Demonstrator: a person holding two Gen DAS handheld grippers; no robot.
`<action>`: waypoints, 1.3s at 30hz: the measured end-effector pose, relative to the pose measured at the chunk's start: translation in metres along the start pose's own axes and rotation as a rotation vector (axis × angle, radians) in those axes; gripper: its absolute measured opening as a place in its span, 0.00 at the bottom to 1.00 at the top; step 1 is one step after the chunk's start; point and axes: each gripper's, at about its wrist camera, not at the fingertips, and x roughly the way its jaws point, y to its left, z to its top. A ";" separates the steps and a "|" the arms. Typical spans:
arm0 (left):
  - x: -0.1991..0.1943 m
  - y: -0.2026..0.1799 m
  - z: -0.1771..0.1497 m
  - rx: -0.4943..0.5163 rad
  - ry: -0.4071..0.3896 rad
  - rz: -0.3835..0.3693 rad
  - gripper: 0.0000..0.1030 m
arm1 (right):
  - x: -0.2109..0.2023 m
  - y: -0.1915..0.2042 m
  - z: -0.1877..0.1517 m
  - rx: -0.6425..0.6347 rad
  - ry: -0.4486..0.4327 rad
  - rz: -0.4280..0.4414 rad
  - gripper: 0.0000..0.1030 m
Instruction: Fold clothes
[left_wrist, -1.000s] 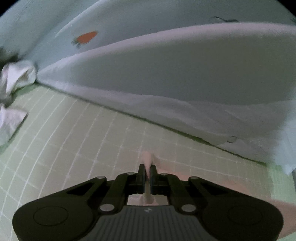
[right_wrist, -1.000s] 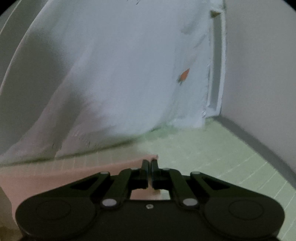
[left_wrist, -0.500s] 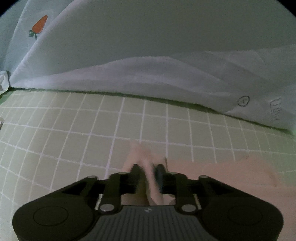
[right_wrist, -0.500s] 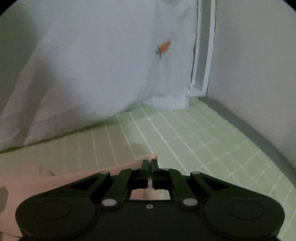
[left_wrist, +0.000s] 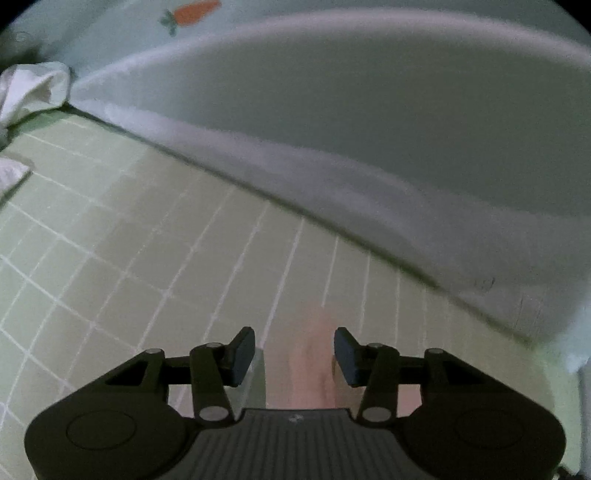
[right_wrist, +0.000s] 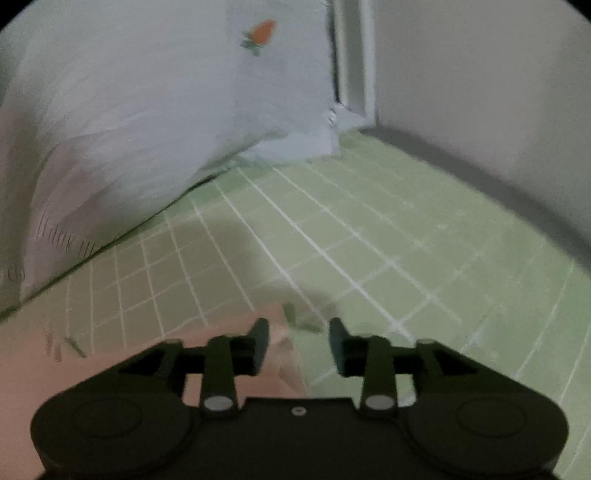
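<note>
A: Where do you stand with the fold?

B: You are letting go of the soft pale-pink cloth garment (right_wrist: 122, 363), I judge at the end of one fold. Your left gripper (left_wrist: 294, 353) has its jaws opening, with a blurred ridge of the pink cloth between them but no pad pressing on it. Your right gripper (right_wrist: 299, 345) is opening too; a corner of the same cloth lies just beside its left finger (right_wrist: 260, 338), not pinched.

A: And where does the garment lie?

B: On the light-green mat ruled with a white grid (right_wrist: 388, 236), low in both views, under your grippers. In the right view it spreads away to the left. Beyond it sits a big white pillow-like cushion (left_wrist: 369, 129) resting on the mat, with a pale-blue sheet printed with an orange carrot (right_wrist: 264, 31) behind it.

A: What does the next move ask of you?

B: Lift both grippers clear so nothing drags the fold open, then look at the whole garment. How many folds remain you cannot tell from here, since most of the cloth is hidden below your grippers.
</note>
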 end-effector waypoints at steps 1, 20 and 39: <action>0.002 -0.003 -0.003 0.011 0.010 -0.008 0.47 | 0.001 -0.005 -0.002 0.038 0.016 0.023 0.46; -0.049 -0.033 -0.022 0.130 -0.057 0.035 0.28 | -0.048 0.073 -0.017 -0.417 -0.074 0.078 0.03; -0.175 -0.024 -0.150 0.283 0.071 -0.026 0.78 | -0.175 0.137 -0.159 -0.476 0.204 0.464 0.81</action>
